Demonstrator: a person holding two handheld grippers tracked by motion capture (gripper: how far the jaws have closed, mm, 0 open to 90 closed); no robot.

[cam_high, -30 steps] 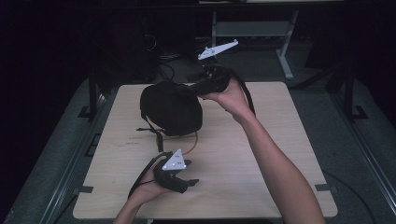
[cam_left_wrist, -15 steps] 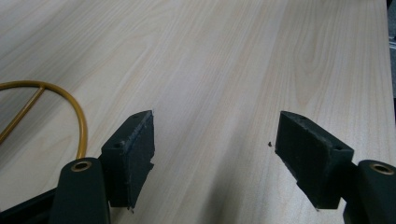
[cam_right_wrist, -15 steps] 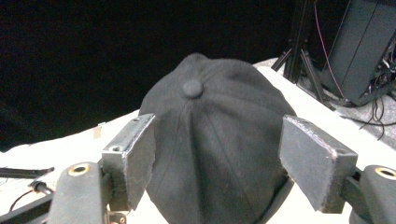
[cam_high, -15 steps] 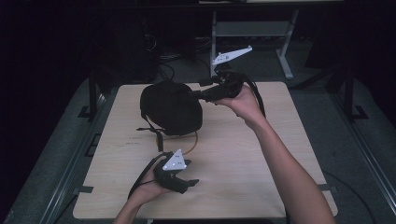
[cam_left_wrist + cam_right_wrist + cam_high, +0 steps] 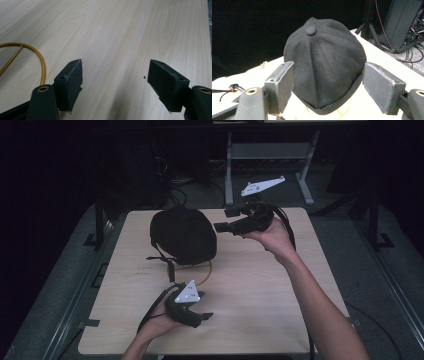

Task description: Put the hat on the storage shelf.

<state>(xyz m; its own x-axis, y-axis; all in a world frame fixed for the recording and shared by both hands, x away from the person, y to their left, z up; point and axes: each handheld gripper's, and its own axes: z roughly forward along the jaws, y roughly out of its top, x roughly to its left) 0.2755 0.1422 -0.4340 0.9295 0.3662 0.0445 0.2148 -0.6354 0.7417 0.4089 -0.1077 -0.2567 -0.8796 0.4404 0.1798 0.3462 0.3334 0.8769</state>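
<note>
Right tool (image 5: 226,220) gapes beside a black, buttoned, panelled cap (image 5: 183,235); left tool (image 5: 204,316) gapes too.

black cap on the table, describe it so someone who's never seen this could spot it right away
On the light wooden table, look at the far left part of the top, left of the raised right gripper. The black cap is a rounded, panelled fabric dome with a button on its crown, the biggest dark thing on the wood.

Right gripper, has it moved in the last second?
Yes. In the high view the right gripper has pulled back from the hat toward the table's right, its fingers now clear of the crown.
</note>
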